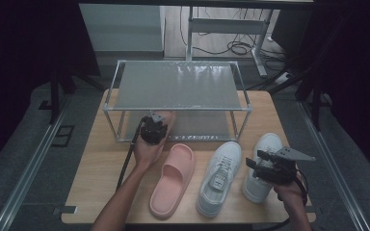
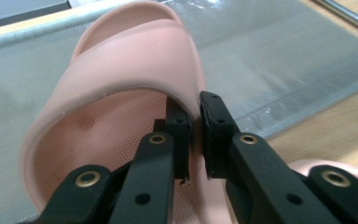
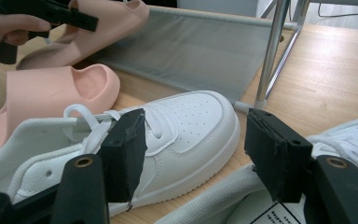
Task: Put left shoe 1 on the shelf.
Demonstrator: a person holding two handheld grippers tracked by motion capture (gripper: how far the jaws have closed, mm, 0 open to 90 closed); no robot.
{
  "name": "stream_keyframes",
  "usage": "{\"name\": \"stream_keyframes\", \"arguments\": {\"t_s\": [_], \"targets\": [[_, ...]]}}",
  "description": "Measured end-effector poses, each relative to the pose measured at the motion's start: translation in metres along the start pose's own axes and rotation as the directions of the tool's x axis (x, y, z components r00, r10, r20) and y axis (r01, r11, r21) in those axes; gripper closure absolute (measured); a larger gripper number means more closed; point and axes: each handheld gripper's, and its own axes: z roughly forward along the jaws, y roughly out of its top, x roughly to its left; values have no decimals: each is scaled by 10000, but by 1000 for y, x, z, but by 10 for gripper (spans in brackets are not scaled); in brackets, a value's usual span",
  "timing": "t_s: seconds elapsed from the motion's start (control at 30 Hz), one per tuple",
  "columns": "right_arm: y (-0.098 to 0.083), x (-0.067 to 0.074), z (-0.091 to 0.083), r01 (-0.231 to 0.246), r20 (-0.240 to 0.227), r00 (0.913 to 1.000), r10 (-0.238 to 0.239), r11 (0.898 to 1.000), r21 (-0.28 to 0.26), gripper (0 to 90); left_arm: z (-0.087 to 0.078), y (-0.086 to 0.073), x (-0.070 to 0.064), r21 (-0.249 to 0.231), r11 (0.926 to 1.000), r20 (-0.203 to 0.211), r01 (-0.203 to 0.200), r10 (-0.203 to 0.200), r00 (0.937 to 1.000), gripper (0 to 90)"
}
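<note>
Held pink slide (image 2: 121,93): pinched in the left gripper (image 2: 193,135) by the edge of its upper strap. One jaw sits inside the strap opening, the other outside, pads close together on the foam wall. So the gripper is clamped on the slide, not open. No earlier look at it, so only the grip as it stands.

Key relation: the slide's long axis runs straight ahead of the left gripper, toe away from the jaws, pointing onto the grey fabric lower shelf (image 2: 284,60) of the shoe rack (image 1: 176,108). From the high view the left gripper (image 1: 153,129) sits at the rack's front rail, with the slide beyond it and under the top shelf. I judge the sole is at or just above the fabric; can't tell if it's touching.

Second pink slide (image 1: 173,179) lies on the worktop (image 1: 96,168) just behind and to the right of the left gripper, toe toward the rack.

Further right: two white sneakers (image 1: 220,175) and (image 1: 260,166), side by side, toes toward the rack.

Right gripper (image 3: 193,154): jaws wide apart, nothing between the pads, hovering over the rightmost sneaker's opening.

Left hand is clearly the nearer one to the rack. My read: the placement is the step in hand, and the mate on the worktop goes next.
</note>
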Motion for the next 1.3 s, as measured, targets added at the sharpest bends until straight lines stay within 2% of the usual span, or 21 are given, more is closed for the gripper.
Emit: {"name": "stream_keyframes", "arguments": {"t_s": [0.27, 0.3, 0.37, 0.43, 0.5, 0.73, 0.87, 1.0, 1.07, 1.3], "targets": [[0, 0, -1, 8, 51, 10000, -7, 10000, -57, 390, 14, -5, -2, 107, 9999, -11, 82, -81, 10000, 818], [0, 0, -2, -2, 56, 10000, 3, 10000, -95, 390, 16, -6, -5, 184, 9998, -70, -36, 37, 10000, 787], [0, -1, -2, -4, 64, 10000, 5, 10000, -97, 390, 15, -6, -6, 196, 9998, -133, -69, 72, 9999, 670], [0, -1, -3, -6, 81, 10000, 7, 9999, -101, 390, 8, -7, -6, 93, 10000, -21, -15, 15, 10000, 584], [0, -1, -3, -6, 92, 10000, 7, 9999, -108, 390, 5, -8, -6, 125, 9999, -11, -7, 7, 10000, 555], [1, 1, -5, 35, 210, 9998, -30, 9997, -246, 393, -30, -26, 2, -121, 9998, 764, 147, -137, 9970, 536], [1, 0, -5, 43, 240, 9997, -38, 9997, -224, 393, -46, -35, 9, -238, 9994, 1335, 231, -198, 9908, 567], [1, 0, -4, 17, 266, 9996, -9, 9995, -313, 394, -58, -42, 16, -349, 9989, 1585, 309, -250, 9870, 680], [1, 1, -5, 15, 250, 9997, -7, 9995, -302, 394, -69, -48, 20, -381, 9988, 1885, 320, -242, 9818, 727], [1, 2, -3, 43, 239, 9997, -37, 9997, -257, 393, -86, -61, 20, -255, 9996, 2089, 86, -31, 9779, 863]]}}
